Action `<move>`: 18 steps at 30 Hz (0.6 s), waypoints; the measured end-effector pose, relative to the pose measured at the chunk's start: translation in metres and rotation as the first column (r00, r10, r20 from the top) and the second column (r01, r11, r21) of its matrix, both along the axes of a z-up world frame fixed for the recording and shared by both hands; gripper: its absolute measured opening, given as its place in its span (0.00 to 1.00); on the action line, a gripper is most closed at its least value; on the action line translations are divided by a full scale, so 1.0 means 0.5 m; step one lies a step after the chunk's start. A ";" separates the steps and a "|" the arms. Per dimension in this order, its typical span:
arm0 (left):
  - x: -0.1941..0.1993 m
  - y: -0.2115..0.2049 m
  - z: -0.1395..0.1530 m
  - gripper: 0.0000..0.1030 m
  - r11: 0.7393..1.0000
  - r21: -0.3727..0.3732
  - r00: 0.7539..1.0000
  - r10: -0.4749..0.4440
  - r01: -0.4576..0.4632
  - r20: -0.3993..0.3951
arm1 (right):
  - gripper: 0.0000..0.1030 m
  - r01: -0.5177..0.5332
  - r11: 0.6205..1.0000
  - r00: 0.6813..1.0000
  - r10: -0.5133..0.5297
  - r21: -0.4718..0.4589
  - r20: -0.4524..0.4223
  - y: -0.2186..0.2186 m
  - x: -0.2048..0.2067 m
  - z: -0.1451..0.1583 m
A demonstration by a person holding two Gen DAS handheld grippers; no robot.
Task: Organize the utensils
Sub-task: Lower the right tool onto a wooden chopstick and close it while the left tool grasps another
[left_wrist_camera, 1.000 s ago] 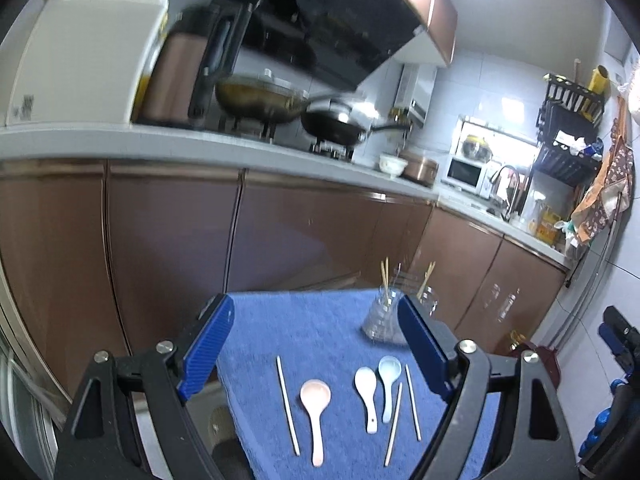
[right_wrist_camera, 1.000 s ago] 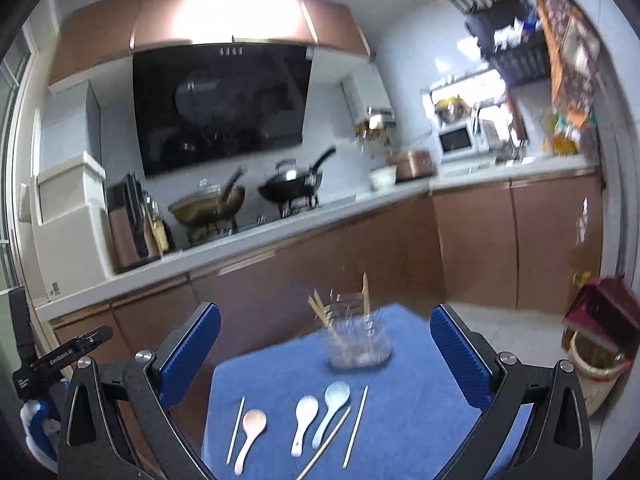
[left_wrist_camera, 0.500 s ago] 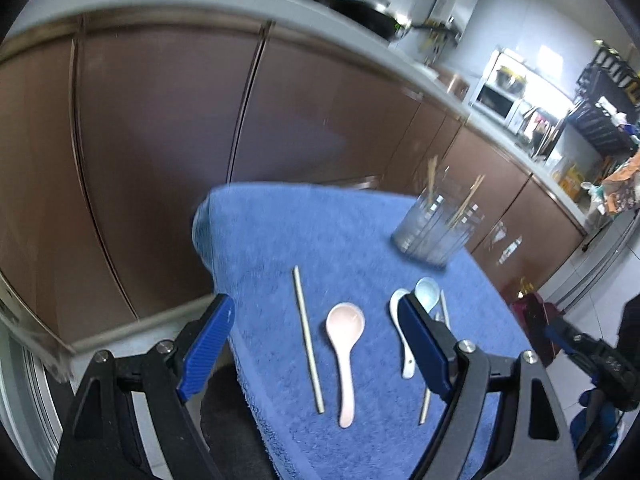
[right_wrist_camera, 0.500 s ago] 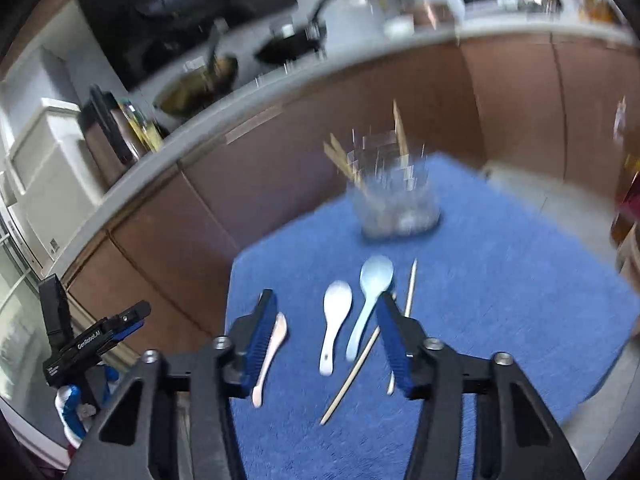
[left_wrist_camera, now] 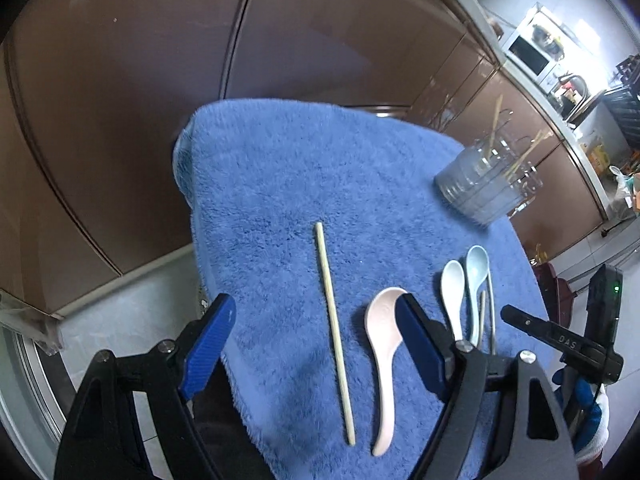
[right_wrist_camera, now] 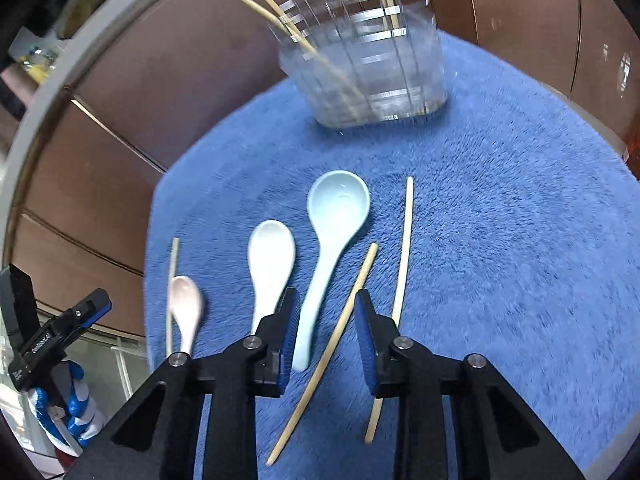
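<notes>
Left gripper [left_wrist_camera: 316, 328] jaws wide open above a chopstick [left_wrist_camera: 334, 330], right gripper [right_wrist_camera: 326, 316] jaws half closed, straddling another chopstick [right_wrist_camera: 324, 356], neither gripping.

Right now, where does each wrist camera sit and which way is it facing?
Left wrist: behind the left hand-held gripper, open, looking down at the lone chopstick and pink spoon; the right tool shows at the edge.
Right wrist: behind the right hand-held gripper, narrowly open, astride a chopstick.
Shared: blue towel, clear holder, spoons.
</notes>
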State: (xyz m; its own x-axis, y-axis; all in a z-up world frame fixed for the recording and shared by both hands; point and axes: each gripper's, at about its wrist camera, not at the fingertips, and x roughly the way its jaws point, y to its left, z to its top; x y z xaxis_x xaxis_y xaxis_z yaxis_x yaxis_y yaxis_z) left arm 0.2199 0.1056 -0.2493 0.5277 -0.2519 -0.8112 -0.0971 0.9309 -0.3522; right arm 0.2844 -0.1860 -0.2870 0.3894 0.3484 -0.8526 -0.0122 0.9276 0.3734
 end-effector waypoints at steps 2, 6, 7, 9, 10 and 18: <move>0.024 -0.003 -0.011 0.76 1.000 0.006 1.000 -0.005 0.005 -0.024 | 0.23 -0.002 1.000 1.000 0.001 -0.024 -0.023 0.004 0.019 -0.014; 0.060 -0.017 -0.027 0.68 0.999 0.033 0.998 -0.023 0.025 -0.066 | 0.21 -0.014 0.998 0.998 0.010 -0.067 -0.065 0.012 0.045 -0.037; 0.071 -0.023 -0.033 0.66 0.999 0.038 0.996 -0.030 0.033 -0.083 | 0.20 -0.017 0.997 0.997 0.011 -0.077 -0.077 0.015 0.050 -0.044; 0.088 -0.029 -0.043 0.54 0.998 0.041 0.992 -0.041 0.046 -0.116 | 0.19 -0.021 0.996 0.995 0.012 -0.092 -0.098 0.022 0.061 -0.055; 0.097 -0.031 -0.049 0.50 0.998 0.037 0.990 -0.048 0.053 -0.133 | 0.18 -0.025 0.994 0.994 0.014 -0.102 -0.108 0.024 0.065 -0.061; 0.150 -0.058 -0.083 0.20 0.995 0.029 0.966 -0.085 0.095 -0.243 | 0.15 -0.067 0.985 0.988 0.044 -0.158 -0.145 0.053 0.090 -0.066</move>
State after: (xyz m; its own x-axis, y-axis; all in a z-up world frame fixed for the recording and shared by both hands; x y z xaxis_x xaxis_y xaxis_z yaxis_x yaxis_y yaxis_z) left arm 0.2952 0.0769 -0.2910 0.2920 -0.2540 -0.9221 -0.0899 0.9525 -0.2909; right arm 0.3293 -0.1596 -0.3198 0.2455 0.2192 -0.9443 -0.0229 0.9751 0.2204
